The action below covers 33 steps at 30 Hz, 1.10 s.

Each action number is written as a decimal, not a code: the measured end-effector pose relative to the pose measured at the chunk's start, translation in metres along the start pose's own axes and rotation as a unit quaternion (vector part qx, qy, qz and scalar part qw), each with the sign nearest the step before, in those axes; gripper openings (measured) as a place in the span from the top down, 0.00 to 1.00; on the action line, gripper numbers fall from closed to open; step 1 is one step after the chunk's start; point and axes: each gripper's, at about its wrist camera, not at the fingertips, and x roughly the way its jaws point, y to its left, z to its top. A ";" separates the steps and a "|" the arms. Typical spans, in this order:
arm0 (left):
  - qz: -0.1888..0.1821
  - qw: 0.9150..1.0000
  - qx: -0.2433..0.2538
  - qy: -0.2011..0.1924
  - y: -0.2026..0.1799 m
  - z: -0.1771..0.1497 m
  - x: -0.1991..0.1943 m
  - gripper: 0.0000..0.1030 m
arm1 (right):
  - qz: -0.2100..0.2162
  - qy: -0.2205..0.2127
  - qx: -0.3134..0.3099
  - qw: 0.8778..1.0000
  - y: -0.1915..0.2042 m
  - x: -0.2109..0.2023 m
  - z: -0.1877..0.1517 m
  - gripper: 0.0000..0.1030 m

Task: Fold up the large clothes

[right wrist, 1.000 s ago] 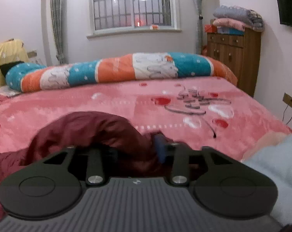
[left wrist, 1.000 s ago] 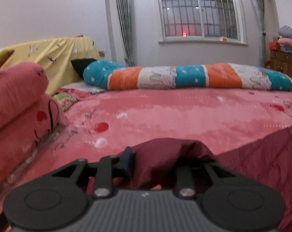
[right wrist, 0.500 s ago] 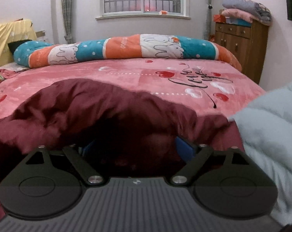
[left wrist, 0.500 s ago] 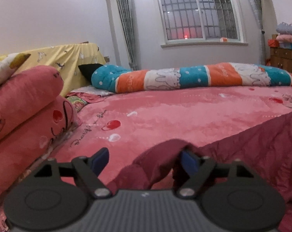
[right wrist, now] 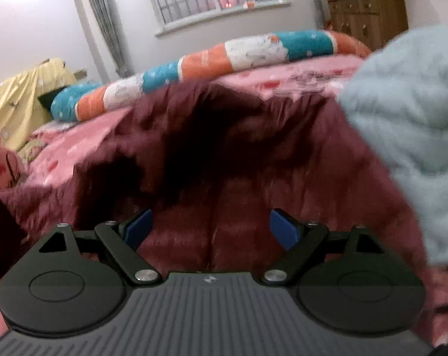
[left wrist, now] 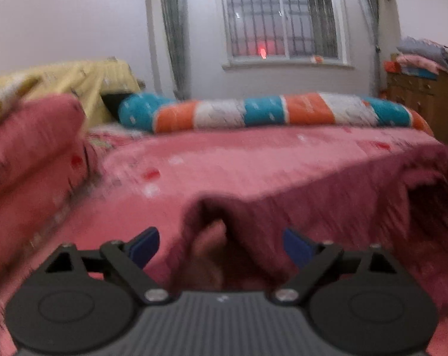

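Both my left gripper [left wrist: 221, 244] and right gripper [right wrist: 211, 227] have just let go, jaws wide, so I'd regrab the maroon garment [right wrist: 238, 154] edge at 12 o'clock evenly.

left tongs [left wrist: 221, 246]: black links, blue pads | right tongs [right wrist: 210, 228]: same | sleeve [right wrist: 411, 130]: pale-blue fleece

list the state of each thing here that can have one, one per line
left gripper: jaws open, have just been opening, a cloth fold between them unpinched
right gripper: jaws open wide, holding nothing
maroon garment: released, lying rumpled on the bed
pink blanket: spread flat
bolster pillow: lying across the bed
window: looks shut
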 end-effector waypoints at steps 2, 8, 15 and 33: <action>-0.001 1.000 -0.005 0.020 -0.004 -0.014 0.007 0.12 | -0.004 0.013 0.014 1.000 -0.004 0.009 -0.011 0.00; -0.016 0.996 -0.029 0.081 -0.003 -0.050 0.040 0.12 | 0.013 0.052 0.046 0.998 -0.020 0.032 -0.035 0.00; -0.027 0.990 -0.067 0.119 0.001 -0.075 0.074 0.12 | 0.025 0.078 0.055 0.995 -0.023 0.058 -0.050 0.00; -0.082 0.984 -0.063 0.146 -0.027 -0.087 0.095 0.67 | -0.042 0.072 0.017 0.996 -0.010 0.079 -0.076 0.00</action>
